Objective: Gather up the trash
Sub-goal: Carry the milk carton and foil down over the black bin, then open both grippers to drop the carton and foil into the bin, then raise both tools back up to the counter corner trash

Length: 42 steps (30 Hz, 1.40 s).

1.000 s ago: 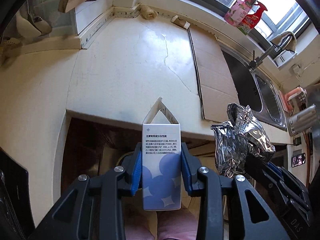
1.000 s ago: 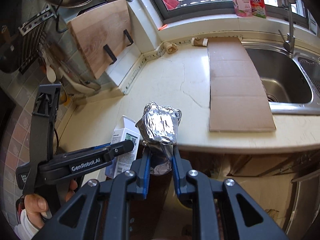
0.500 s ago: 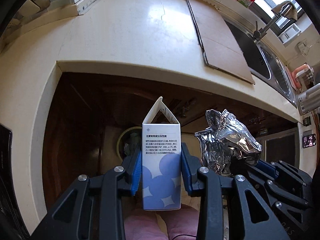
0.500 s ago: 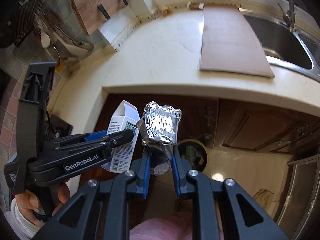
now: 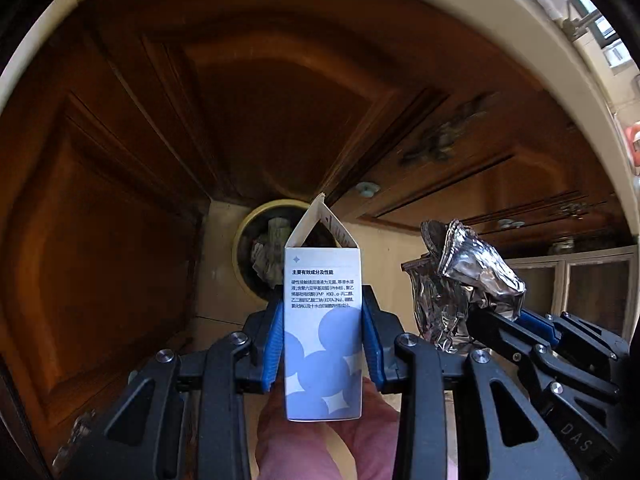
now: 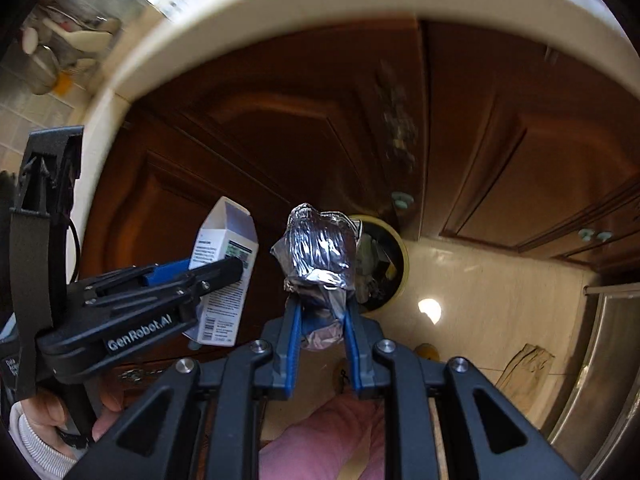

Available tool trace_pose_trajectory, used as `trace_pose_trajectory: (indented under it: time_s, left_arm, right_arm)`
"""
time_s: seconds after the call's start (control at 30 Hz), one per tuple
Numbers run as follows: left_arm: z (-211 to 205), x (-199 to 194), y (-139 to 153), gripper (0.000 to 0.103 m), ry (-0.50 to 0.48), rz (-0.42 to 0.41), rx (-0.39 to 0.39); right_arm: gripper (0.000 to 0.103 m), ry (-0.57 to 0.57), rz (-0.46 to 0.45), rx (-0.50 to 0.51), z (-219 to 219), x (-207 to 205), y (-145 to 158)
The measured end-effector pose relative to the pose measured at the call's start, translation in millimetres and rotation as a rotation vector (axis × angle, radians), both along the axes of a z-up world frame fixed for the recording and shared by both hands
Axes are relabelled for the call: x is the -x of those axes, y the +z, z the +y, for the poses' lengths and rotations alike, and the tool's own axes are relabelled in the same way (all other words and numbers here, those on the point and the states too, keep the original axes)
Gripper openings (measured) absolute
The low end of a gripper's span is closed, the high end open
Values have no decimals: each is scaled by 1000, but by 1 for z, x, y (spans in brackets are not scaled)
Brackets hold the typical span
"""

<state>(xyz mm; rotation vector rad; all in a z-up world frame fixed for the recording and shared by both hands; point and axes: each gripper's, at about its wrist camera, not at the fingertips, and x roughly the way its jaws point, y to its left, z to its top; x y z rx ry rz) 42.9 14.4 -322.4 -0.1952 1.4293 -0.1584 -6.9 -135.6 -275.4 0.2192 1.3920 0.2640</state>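
Observation:
My left gripper (image 5: 322,312) is shut on a white and blue carton (image 5: 323,320) with its top flap open. My right gripper (image 6: 319,304) is shut on a crumpled ball of silver foil (image 6: 318,252). Both are held above the floor, in front of the cabinets. A round yellow-rimmed trash bin (image 5: 256,256) with trash in it stands on the floor below and beyond them; it also shows in the right wrist view (image 6: 384,264). The foil (image 5: 464,280) is to the right of the carton. The carton (image 6: 222,264) is to the left of the foil.
Brown wooden cabinet doors (image 5: 120,200) fill the background under the pale countertop edge (image 6: 240,12). The floor (image 6: 480,300) is light tile with a brown paper scrap (image 6: 524,364) at the right. A steel appliance front (image 6: 600,360) stands at far right.
Both grippers have dropped from countertop height to below its edge, tilting down toward the floor. The bin has come closer. Carton and foil stay gripped.

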Motion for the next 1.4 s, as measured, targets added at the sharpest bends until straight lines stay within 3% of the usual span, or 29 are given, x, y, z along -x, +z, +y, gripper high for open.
trace_pose_trajectory:
  time_s: [0.4,0.57,0.63,0.7,0.77,1.07,1.2,1.4]
  left_arm:
    - [17,-26,-118,34,-52,27,-14]
    - [11,-33,-150,35,-95,51,-5]
    - [10,-35,-160,53,-107,64,-9]
    - [9,-36,-169,64,-103,58,-28]
    - [9,-38,-170,65,-97,54,-43]
    - [12,-38,-175,66,-101,43,-84]
    - [12,-33,-161,66,-112,36,-91]
    - [10,-24,-115,66,-109,19,-94]
  right_arm:
    - [20,14,101,48,25,-29,-153]
    - [21,21,128,69,32,-47,-193]
    - [22,31,145,70,34,-52,-204]
    - [28,37,148,79,34,-54,-209]
    - [41,36,136,87,32,-53,-209]
    - [41,-7,125,103,26,-46,-203]
    - [41,-15,126,102,29,-41,-189]
    - [41,-53,114,94,28,-28,-147]
